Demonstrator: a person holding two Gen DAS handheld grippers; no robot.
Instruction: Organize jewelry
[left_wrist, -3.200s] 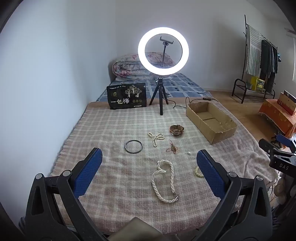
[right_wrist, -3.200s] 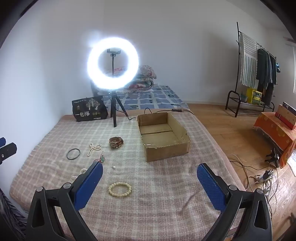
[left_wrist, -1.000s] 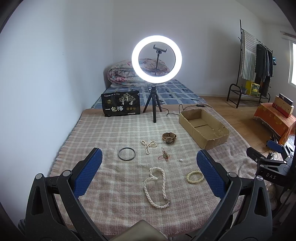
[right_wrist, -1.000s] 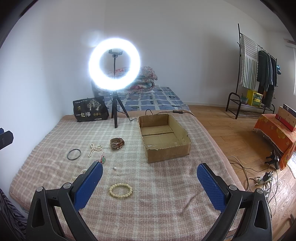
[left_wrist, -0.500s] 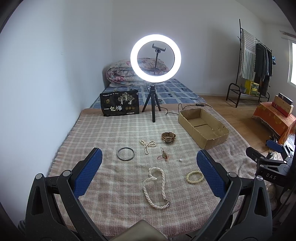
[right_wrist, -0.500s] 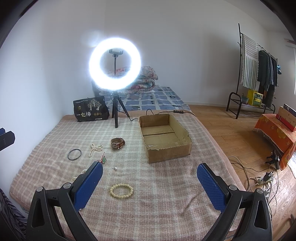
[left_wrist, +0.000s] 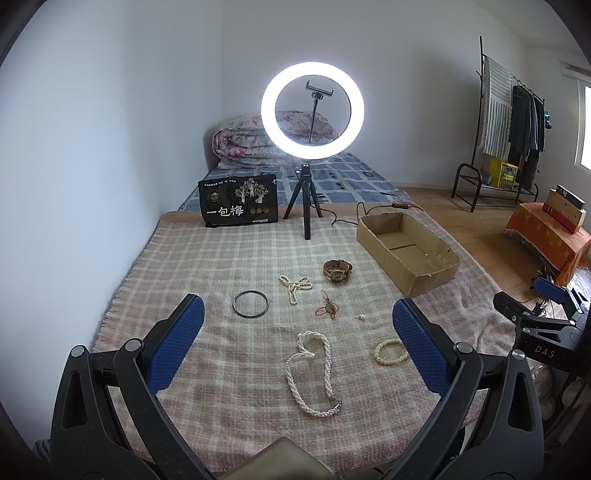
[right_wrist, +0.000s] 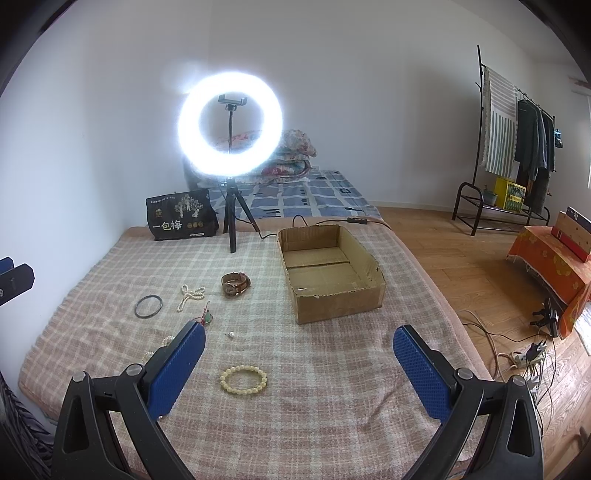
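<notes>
Jewelry lies spread on a checked blanket (left_wrist: 221, 258). A long pearl necklace (left_wrist: 312, 373) lies nearest, with a cream bead bracelet (left_wrist: 389, 351) to its right, which also shows in the right wrist view (right_wrist: 243, 380). Farther back lie a dark bangle (left_wrist: 250, 304), a small pearl strand (left_wrist: 295, 285), a red-cord pendant (left_wrist: 328, 309), a single pearl earring (left_wrist: 361, 316) and a brown watch (left_wrist: 337, 270). An open cardboard box (right_wrist: 328, 273) stands at the right. My left gripper (left_wrist: 295, 325) is open and empty above the near edge. My right gripper (right_wrist: 295, 343) is open and empty, near the bracelet.
A lit ring light on a tripod (left_wrist: 312, 110) stands at the back middle, its cable running past the box. A black printed bag (left_wrist: 238, 205) stands at the back left. A wall runs along the left; cables and a power strip (right_wrist: 528, 354) lie on the floor at right.
Both grippers have stayed open. The left view has pulled back and shifted a little over the last seconds, so the bead bracelet shows in full; the jewelry has not moved.
</notes>
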